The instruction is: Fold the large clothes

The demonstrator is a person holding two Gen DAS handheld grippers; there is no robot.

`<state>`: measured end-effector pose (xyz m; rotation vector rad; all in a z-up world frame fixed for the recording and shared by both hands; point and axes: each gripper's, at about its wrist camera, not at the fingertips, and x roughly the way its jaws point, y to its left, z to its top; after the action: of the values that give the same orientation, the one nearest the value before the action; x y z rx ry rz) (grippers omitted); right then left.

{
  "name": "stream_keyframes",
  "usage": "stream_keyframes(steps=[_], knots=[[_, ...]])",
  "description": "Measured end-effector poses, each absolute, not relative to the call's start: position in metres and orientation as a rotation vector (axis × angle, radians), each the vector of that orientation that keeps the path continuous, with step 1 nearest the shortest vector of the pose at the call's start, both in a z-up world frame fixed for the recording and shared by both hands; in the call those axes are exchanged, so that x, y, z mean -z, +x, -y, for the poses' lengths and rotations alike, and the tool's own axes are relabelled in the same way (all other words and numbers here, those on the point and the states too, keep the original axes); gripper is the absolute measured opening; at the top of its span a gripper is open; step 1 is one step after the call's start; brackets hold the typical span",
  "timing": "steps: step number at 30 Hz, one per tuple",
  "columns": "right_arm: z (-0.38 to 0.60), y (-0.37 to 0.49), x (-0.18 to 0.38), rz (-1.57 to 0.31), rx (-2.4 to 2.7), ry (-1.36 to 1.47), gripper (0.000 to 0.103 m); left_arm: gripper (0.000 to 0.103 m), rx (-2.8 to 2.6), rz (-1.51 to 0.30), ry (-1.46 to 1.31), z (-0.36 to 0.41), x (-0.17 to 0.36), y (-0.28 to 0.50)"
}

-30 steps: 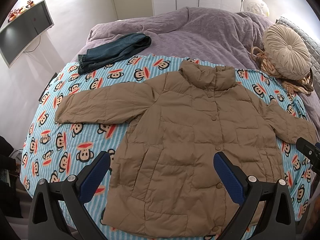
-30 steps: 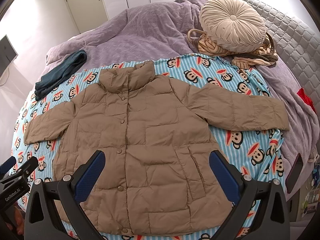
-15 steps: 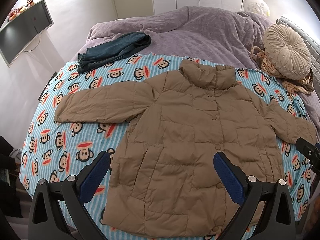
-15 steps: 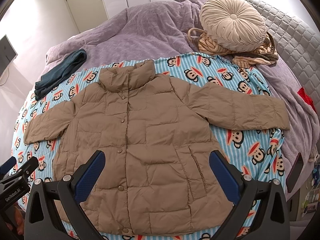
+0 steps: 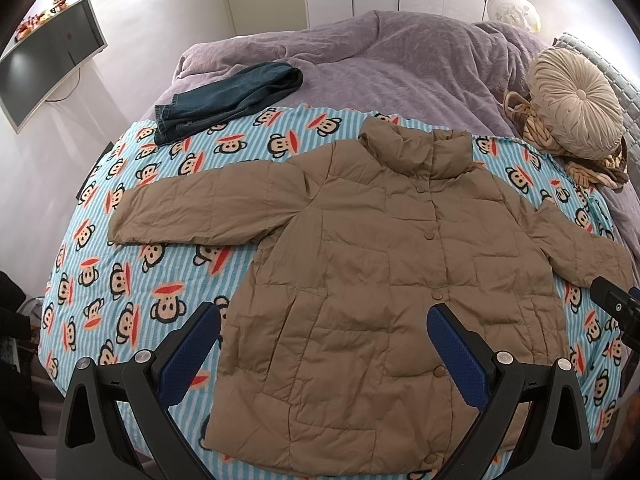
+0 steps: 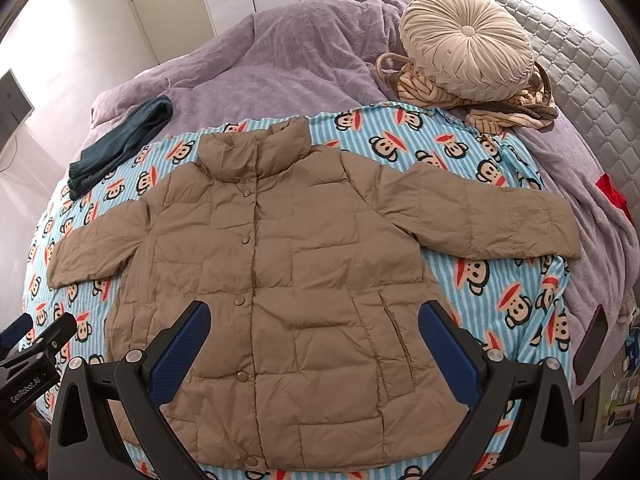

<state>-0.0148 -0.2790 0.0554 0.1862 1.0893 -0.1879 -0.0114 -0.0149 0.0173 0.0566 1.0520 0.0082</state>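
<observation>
Nothing moved; left gripper (image 5: 324, 352), right gripper (image 6: 314, 350) spread wide, empty, above jacket (image 6: 296, 280); phone (image 6: 591, 344) only right view.

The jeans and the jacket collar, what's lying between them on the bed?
Nothing but the monkey-print blanket: in the left wrist view the stretch from the jeans to the jacket collar is bare.

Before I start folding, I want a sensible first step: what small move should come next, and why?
Probably bring the left gripper to the left sleeve to fold it inward. The jacket lies flat, buttoned, with both sleeves spread out, and both grippers hover open, holding nothing.
</observation>
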Motion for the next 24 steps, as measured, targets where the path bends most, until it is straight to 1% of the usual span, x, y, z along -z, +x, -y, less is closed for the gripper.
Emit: stream_keyframes(steps=[6, 14, 24], knots=[[0.28, -0.013, -0.057, -1.09, 0.187, 0.187, 0.103, 0.103, -0.009, -1.058, 0.053, 0.014, -0.013, -0.012], [0.273, -0.014, -0.041, -1.118, 0.179, 0.196, 0.103, 0.103, 0.007, -1.095, 0.028, 0.011, -0.004, -0.003], [0.268, 0.008, -0.027, -1.23, 0.139, 0.24, 0.103, 0.103, 0.046, -1.13, 0.011, 0.002, 0.007, 0.019]])
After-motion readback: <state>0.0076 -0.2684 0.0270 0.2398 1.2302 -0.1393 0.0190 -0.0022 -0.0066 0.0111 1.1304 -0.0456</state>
